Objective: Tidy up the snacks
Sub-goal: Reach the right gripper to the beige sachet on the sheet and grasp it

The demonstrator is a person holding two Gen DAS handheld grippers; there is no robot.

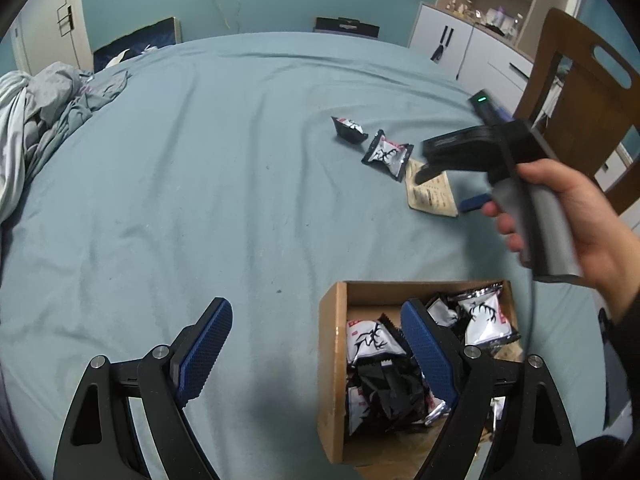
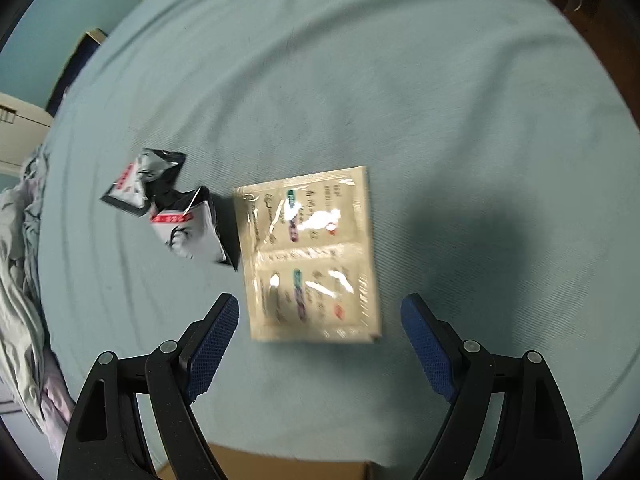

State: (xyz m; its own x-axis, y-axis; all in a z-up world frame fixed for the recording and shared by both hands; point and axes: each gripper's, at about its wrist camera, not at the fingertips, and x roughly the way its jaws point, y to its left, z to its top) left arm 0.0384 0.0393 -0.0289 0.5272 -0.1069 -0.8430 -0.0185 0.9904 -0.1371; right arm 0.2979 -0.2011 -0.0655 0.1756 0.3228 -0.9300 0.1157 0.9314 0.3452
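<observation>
Over teal bedsheet (image 2: 440, 80) our right gripper (image 2: 320, 320) hovers spread wide, empty, above beige sachet pack (image 2: 312, 256); two black-white snack packets (image 2: 188, 228) just beside. Our left gripper (image 1: 316, 344) agape, empty, beside cardboard box (image 1: 332, 360) holding packets.

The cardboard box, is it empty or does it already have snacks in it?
Partly filled: the cardboard box is open-topped, with several black-and-white snack packets piled inside.

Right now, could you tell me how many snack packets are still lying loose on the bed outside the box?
3: two black-and-white packets side by side, and a flat beige packet beside them, under the open right gripper. None seem hidden.
</observation>
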